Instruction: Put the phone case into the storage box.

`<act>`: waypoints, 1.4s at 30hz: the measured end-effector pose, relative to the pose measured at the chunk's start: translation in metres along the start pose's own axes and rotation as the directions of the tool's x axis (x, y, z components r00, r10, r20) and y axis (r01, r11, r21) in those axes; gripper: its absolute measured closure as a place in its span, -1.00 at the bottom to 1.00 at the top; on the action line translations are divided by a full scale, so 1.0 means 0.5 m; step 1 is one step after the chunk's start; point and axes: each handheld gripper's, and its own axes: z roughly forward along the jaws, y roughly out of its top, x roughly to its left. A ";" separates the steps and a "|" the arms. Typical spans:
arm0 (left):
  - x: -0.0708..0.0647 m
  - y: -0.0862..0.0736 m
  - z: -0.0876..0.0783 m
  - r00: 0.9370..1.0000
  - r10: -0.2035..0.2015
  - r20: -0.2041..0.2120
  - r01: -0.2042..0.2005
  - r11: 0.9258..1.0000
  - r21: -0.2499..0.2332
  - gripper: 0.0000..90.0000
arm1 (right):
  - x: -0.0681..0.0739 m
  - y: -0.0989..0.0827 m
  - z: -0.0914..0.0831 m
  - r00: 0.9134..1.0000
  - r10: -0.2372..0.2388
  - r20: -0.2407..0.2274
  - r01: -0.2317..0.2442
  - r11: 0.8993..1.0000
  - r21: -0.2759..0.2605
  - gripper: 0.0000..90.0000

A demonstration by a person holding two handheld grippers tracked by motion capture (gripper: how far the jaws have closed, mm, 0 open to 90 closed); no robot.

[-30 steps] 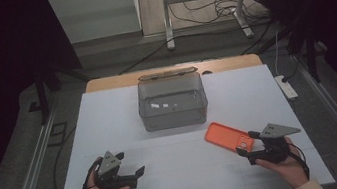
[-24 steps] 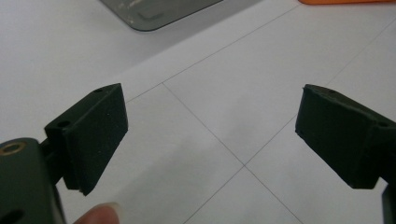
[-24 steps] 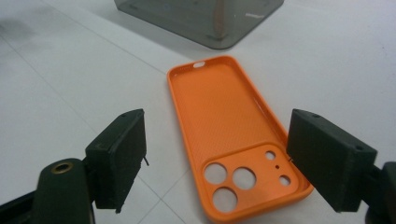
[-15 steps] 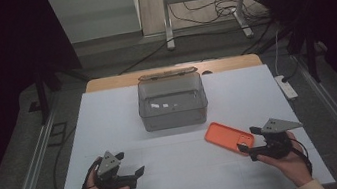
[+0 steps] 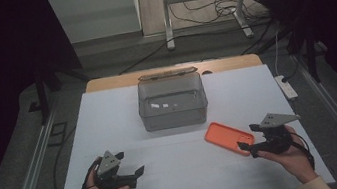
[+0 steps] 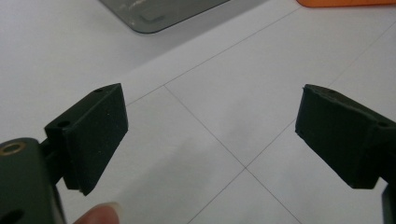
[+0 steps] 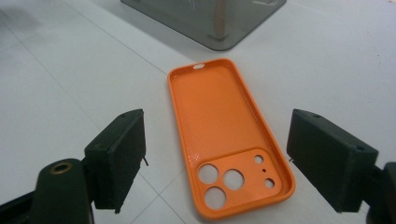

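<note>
Case [image 5: 229, 138] lies flat on the white tabletop [image 5: 109, 118], hollow side up, at 5 o'clock from the grey box [image 5: 171, 101]. Going left to right: the left gripper [image 5: 130, 173] rests at 7 o'clock, fingers wide apart and empty; the right gripper [image 5: 249, 147] sits just at the case's camera-hole end, fingers spread, gripping nothing. Judged step: lining up a grasp. Next, straddle the rim and close. Its gripper view shows the case's [image 7: 229, 135] three lens holes, blurred from above.
</note>
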 end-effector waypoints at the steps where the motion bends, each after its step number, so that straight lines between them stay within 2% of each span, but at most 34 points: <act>1: 0.000 0.000 0.000 1.000 0.000 0.000 0.000 1.000 0.000 -0.79 | 0.000 0.000 0.000 1.000 0.000 0.000 0.000 1.000 0.000 -0.57; 9: 0.000 0.000 0.002 1.000 -0.005 0.003 0.005 1.000 0.002 -0.79 | -0.005 0.026 0.002 0.999 -0.033 0.001 0.033 0.999 0.042 -0.57; 17: 0.000 0.001 0.002 1.000 0.001 0.001 -0.001 1.000 0.005 -0.79 | -0.019 0.070 0.012 0.997 -0.069 -0.019 0.070 0.996 0.063 -0.57; 30: -0.001 0.002 0.003 1.000 0.004 0.004 -0.004 1.000 0.006 -0.78 | -0.032 0.087 0.016 0.998 -0.067 -0.012 0.068 0.994 0.088 -0.57; 42: -0.002 0.003 0.002 1.000 -0.003 0.011 0.002 1.000 0.004 -0.78 | -0.039 0.108 0.031 0.996 -0.089 -0.011 0.090 0.988 0.126 -0.57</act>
